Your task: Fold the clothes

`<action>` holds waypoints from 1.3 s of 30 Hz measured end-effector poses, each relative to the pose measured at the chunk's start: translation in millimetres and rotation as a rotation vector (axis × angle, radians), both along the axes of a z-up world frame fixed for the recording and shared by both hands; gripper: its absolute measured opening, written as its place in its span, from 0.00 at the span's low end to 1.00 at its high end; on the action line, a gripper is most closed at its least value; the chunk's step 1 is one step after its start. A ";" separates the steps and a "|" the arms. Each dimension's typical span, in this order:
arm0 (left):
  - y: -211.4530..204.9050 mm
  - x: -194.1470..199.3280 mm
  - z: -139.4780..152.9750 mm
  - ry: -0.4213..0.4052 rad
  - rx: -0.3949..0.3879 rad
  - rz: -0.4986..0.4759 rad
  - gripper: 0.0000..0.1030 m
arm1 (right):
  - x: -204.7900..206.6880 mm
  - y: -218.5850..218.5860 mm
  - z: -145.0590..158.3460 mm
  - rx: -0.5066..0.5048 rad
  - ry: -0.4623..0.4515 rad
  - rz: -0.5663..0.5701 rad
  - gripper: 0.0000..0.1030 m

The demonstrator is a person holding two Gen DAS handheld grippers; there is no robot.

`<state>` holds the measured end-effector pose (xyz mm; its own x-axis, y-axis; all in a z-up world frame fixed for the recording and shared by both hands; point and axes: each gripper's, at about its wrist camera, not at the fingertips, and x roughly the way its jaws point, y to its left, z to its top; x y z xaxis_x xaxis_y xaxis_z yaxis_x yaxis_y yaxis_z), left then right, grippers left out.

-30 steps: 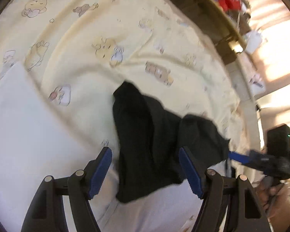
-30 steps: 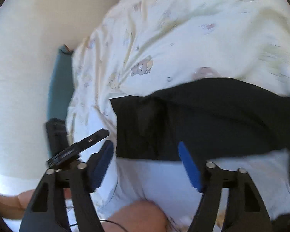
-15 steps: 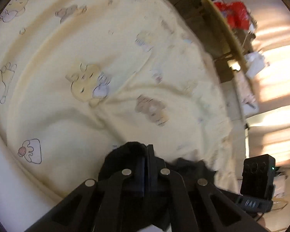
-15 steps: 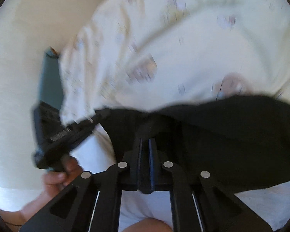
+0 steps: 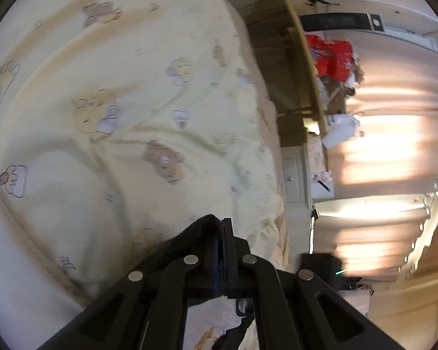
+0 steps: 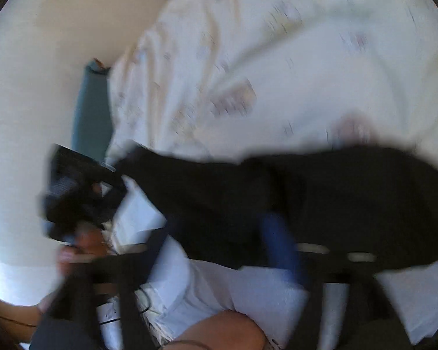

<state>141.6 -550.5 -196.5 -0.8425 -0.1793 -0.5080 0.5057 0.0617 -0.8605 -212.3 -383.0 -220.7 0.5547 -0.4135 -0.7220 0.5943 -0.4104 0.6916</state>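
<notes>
Black garment [image 6: 321, 204], stretched over the bed's yellow bear-print cover [image 5: 125, 110], its long axis running across the right wrist view from the left tongs [image 6: 81, 192] at one end to the frame's right edge. Left tongs [image 5: 220, 233] are pressed together on a bunched corner of the black cloth, near the cover's right edge. Right tongs [image 6: 219, 239] are blurred; the blue pad [image 6: 280, 242] and the opposite finger stand apart, spread over the garment's near hem. A white pillow [image 6: 248, 291] lies under that hem. A cluttered shelf [image 5: 309, 67] stands beyond the bed.
</notes>
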 end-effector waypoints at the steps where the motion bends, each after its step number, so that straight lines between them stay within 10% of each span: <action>1: 0.4 -0.8 0.3 0.013 0.008 0.000 0.01 | 3.1 9.1 -9.6 0.007 -0.031 -0.032 0.90; 7: -3.1 2.7 -4.2 0.043 0.045 0.014 0.01 | 16.1 13.1 -42.0 -0.025 -0.072 -0.111 0.75; 9: -6.0 10.2 -5.8 0.016 0.038 0.032 0.01 | 9.9 6.8 -34.0 -0.063 -0.024 -0.112 0.13; 11: -8.7 18.4 -9.5 -0.007 0.036 0.055 0.01 | -6.4 0.0 -16.4 -0.107 -0.029 -0.137 0.05; 20: -11.7 28.4 -35.1 0.016 0.068 0.087 0.01 | -61.4 -24.6 98.2 -0.261 -0.012 -0.069 0.04; 30: 24.8 36.9 11.6 0.135 -0.045 0.047 0.01 | -64.1 29.8 38.1 -0.079 -0.126 -0.166 0.05; 39: 95.5 23.7 4.9 0.067 0.142 -0.050 0.01 | -62.9 58.3 57.0 -0.093 -0.182 -0.148 0.05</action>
